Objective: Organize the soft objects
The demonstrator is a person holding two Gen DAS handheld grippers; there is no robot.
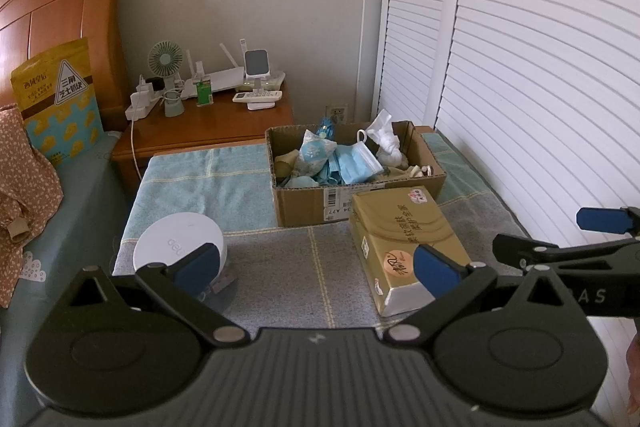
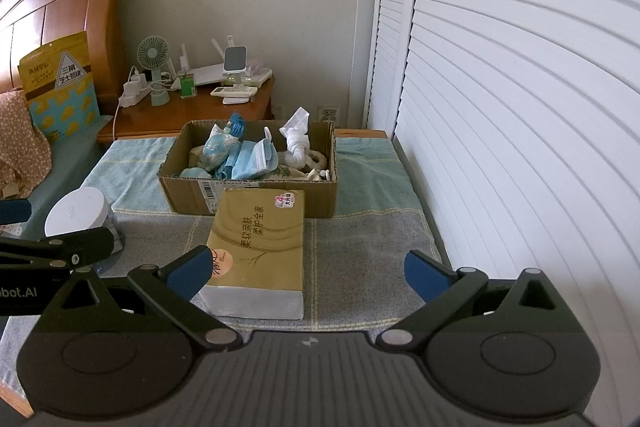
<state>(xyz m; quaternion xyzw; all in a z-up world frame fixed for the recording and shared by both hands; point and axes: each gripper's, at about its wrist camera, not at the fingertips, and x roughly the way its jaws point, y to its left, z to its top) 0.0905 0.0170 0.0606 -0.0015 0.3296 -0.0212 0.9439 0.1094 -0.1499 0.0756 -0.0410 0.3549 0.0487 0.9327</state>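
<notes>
Checked cloth covers the desk [image 2: 360,251], with a cardboard box [image 2: 256,193] of soft items mid-frame and a tissue pack [image 2: 260,239] touching its front. Left gripper [image 1: 316,267] and right gripper [image 2: 308,271] both gape wide, holding nothing.

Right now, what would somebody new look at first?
Probably the cardboard box in the middle of the table, stuffed with blue face masks and a knotted white cloth. Right in front of it lies a gold tissue pack, between both open tongs.

nightstand [image 1: 224,123]: green fan [image 1: 163,61], router [image 1: 218,79] | headboard [image 1: 60,7] | louvered doors [image 2: 520,87] | yellow snack bag [image 1: 56,99]
</notes>
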